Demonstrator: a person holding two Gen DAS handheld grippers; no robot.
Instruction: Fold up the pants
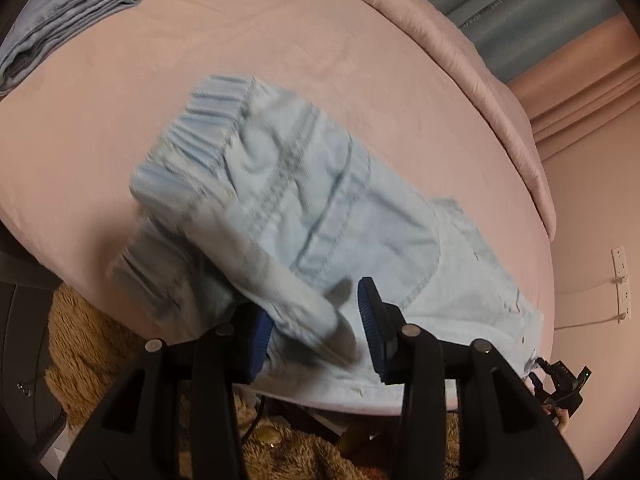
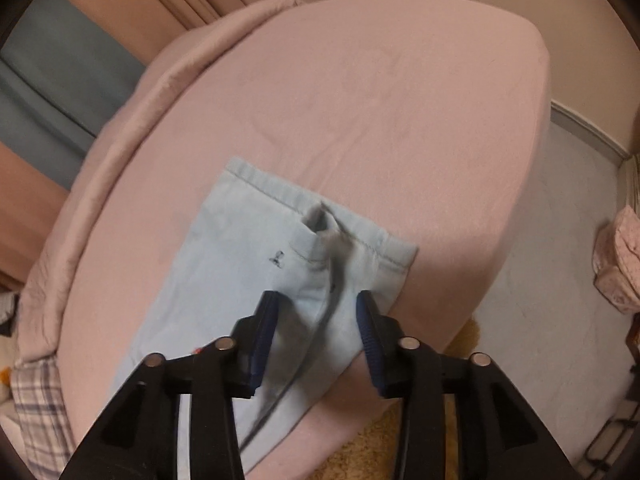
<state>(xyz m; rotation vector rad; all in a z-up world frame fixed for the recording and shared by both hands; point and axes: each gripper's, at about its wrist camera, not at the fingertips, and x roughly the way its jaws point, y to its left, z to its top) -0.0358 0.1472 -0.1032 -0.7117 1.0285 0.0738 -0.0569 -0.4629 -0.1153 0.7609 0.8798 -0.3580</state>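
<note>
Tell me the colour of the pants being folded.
Pale light-blue denim pants, clearest in the left wrist view.

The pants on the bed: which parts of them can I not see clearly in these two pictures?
- Left wrist view: the waistband end of the light blue pants is motion-blurred; the left gripper covers their near edge.
- Right wrist view: the right gripper hides the nearer fabric, and the small dark mark is too small to identify.

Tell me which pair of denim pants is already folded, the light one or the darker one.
The darker blue pants at the far corner of the bed; they sit as a neat stack, while the pale pants lie spread beneath the left gripper.
</note>
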